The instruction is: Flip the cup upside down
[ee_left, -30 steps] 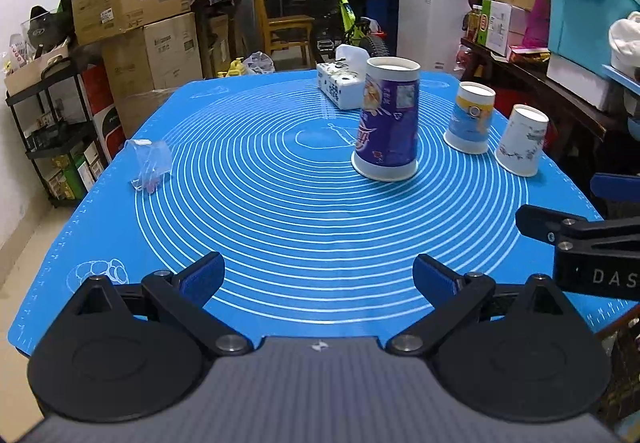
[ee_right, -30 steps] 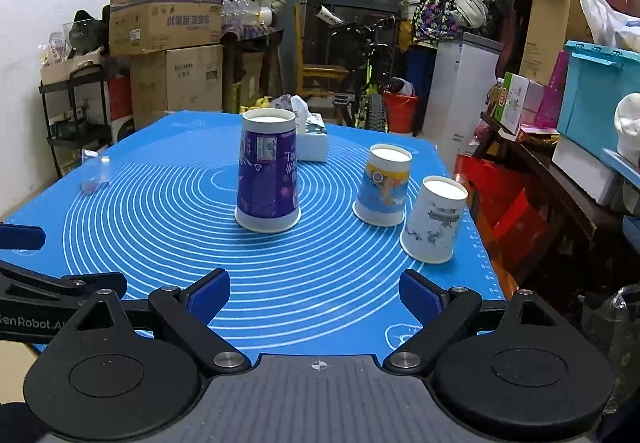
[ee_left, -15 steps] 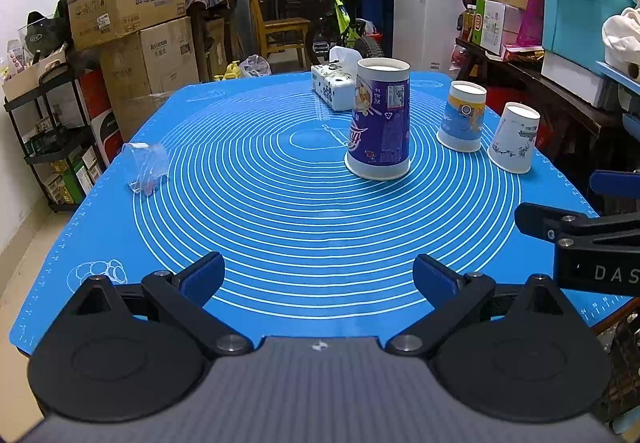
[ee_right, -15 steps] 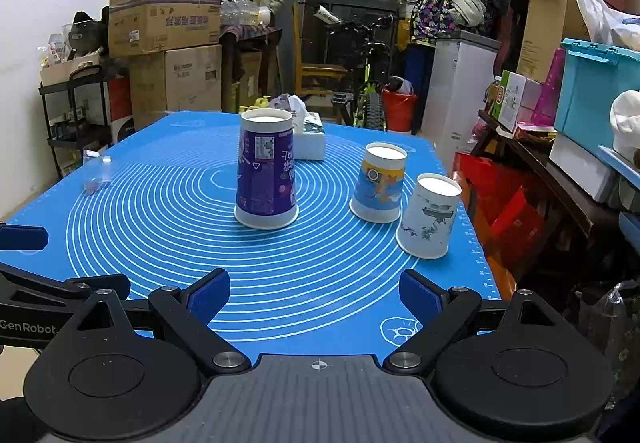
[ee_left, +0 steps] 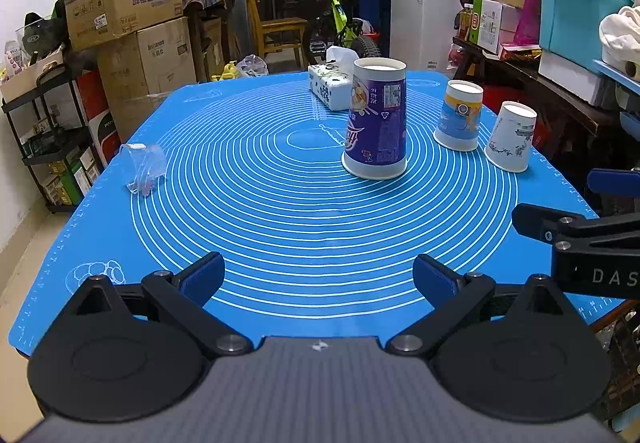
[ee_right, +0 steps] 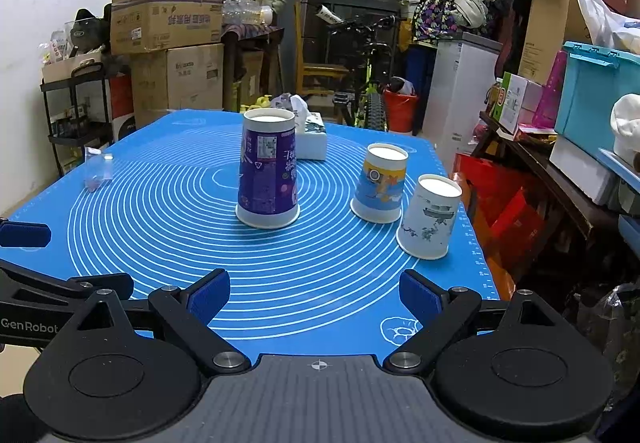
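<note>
Three paper cups stand mouth-down on the blue mat (ee_left: 280, 227): a tall purple cup (ee_left: 376, 125) near the middle, a blue-and-yellow cup (ee_left: 459, 116) to its right, and a white cup (ee_left: 510, 137) nearest the right edge. They also show in the right wrist view: the purple cup (ee_right: 269, 173), the blue-and-yellow cup (ee_right: 380, 183), the white cup (ee_right: 431, 217). My left gripper (ee_left: 318, 277) is open and empty over the mat's near edge. My right gripper (ee_right: 314, 293) is open and empty, also at the near edge, well short of the cups.
A tissue box (ee_left: 331, 87) sits behind the purple cup. A clear plastic bag (ee_left: 143, 169) lies at the mat's left. Cardboard boxes (ee_left: 124, 3), a bicycle and a bench with a teal bin (ee_left: 580, 11) surround the table.
Both grippers have drawn back slightly from the cups, which look a little farther away. The cups have not moved. Both grippers stay open.
</note>
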`<state>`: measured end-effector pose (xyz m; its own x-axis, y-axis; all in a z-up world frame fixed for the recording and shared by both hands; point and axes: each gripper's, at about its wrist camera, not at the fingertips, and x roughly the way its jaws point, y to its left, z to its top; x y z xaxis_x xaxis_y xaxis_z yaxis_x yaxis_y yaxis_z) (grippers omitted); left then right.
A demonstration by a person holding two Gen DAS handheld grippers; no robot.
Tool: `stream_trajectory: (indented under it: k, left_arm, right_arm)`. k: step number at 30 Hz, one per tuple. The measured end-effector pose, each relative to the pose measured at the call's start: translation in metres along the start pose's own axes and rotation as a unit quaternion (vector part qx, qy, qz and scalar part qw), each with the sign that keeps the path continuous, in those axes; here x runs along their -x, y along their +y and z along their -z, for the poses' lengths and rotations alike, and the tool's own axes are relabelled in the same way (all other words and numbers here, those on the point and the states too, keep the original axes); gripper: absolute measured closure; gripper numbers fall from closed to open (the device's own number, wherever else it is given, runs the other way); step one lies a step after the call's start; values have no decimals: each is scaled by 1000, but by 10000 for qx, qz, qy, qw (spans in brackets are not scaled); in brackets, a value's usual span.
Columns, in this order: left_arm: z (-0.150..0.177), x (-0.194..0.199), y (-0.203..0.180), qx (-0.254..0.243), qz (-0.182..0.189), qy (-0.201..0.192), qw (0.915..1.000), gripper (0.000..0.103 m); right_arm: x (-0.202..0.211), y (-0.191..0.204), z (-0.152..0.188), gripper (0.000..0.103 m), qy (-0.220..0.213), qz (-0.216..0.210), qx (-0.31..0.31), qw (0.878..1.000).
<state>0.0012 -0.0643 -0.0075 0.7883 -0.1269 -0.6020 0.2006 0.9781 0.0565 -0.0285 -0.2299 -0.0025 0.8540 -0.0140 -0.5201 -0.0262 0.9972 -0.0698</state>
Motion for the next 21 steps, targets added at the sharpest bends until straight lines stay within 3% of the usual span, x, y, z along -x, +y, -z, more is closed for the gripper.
stream_trajectory:
  k: [21]
  left_arm:
    - [1,1,2,37,10,10,10000,4]
  right_arm:
    - [2,-1,0,11,14,-10,31,10000]
